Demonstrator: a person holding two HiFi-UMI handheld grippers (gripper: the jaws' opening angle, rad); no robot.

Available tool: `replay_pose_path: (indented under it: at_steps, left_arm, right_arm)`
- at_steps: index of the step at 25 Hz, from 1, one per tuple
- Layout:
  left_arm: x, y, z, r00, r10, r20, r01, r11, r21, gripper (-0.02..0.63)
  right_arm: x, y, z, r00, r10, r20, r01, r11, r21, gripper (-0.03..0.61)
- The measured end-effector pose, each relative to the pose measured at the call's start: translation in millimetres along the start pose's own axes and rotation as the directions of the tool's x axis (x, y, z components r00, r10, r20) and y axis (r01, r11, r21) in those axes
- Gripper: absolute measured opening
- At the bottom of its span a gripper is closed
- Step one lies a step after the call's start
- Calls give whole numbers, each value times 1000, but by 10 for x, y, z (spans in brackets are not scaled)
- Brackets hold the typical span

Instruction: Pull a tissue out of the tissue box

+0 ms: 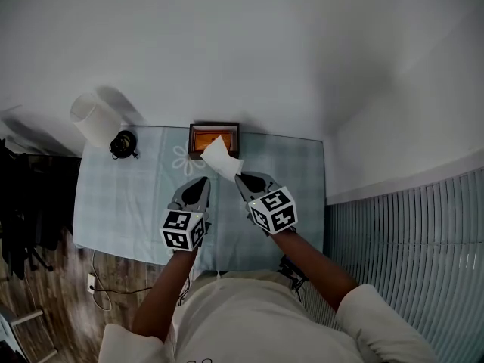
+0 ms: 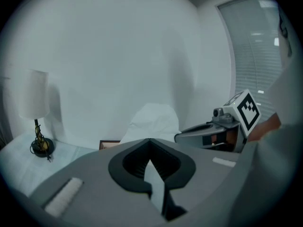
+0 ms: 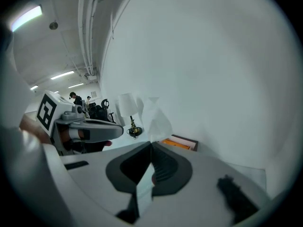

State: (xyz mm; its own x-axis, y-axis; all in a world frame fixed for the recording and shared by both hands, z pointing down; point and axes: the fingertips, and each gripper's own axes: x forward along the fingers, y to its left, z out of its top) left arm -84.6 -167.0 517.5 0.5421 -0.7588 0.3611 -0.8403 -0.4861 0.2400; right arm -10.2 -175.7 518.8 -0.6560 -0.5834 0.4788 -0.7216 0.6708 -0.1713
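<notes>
A wooden tissue box [image 1: 214,136] with an orange inside [image 3: 179,143] sits at the far edge of the table. A white tissue [image 1: 221,159] stretches from over the box toward me. My right gripper [image 1: 239,175] is shut on its near end; in the right gripper view the tissue [image 3: 155,118] rises from the closed jaw tips [image 3: 151,144]. My left gripper [image 1: 203,181] hovers just left of the tissue, its jaws meeting at a point [image 2: 149,140] with nothing in them. In the left gripper view the tissue [image 2: 154,121] shows behind the tips. Whether the tissue's far end is clear of the box is hidden.
The table carries a pale blue checked cloth [image 1: 128,203]. A lamp with a white shade [image 1: 94,117] and a black base [image 1: 122,144] stands at the far left corner. A white wall runs behind the table, and slatted blinds [image 1: 408,233] are on the right.
</notes>
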Motion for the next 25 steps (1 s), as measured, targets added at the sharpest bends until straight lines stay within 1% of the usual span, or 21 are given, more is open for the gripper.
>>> replay_pose_path:
  at_steps: [2, 4, 6, 8, 12, 15, 18, 21, 25]
  left_arm:
    - [-130, -128, 39, 1000, -16, 23, 17, 1000, -5, 6]
    - [-246, -225, 68, 999, -18, 40, 17, 1000, 16, 8]
    - [-357, -316, 59, 998, -28, 52, 28, 1000, 5, 8]
    - [-469, -396, 1, 998, -44, 51, 45, 999, -23, 6]
    - [-634, -521, -171, 998, -50, 24, 51, 998, -29, 8]
    - [-679, -628, -324, 998, -67, 2, 67, 997, -26, 8]
    - [-655, -670, -467, 996, -78, -33, 77, 997, -30, 6]
    - [-624, -700, -489, 996, -83, -42, 82, 996, -26, 8]
    - [-608, -739, -466, 995, -89, -37, 88, 996, -26, 6]
  right_arm:
    - [-135, 130, 20, 1000, 10, 17, -10, 1000, -2, 14]
    - [-248, 237, 24, 999, 14, 35, -14, 1000, 2, 14]
    - [-355, 336, -11, 999, 14, 50, -14, 1000, 15, 14]
    - [-455, 466, -89, 998, 26, 54, -28, 999, 38, 14]
    - [-630, 678, -289, 998, 52, 41, -54, 997, 60, 14]
    - [-752, 692, -434, 998, 38, 44, -42, 995, 86, 14]
    - [-780, 661, -612, 1000, 19, 18, -21, 993, 114, 14]
    - [-775, 633, -699, 1000, 6, 4, -7, 992, 126, 14]
    - [-790, 645, -655, 1000, 2, 22, -5, 993, 117, 14]
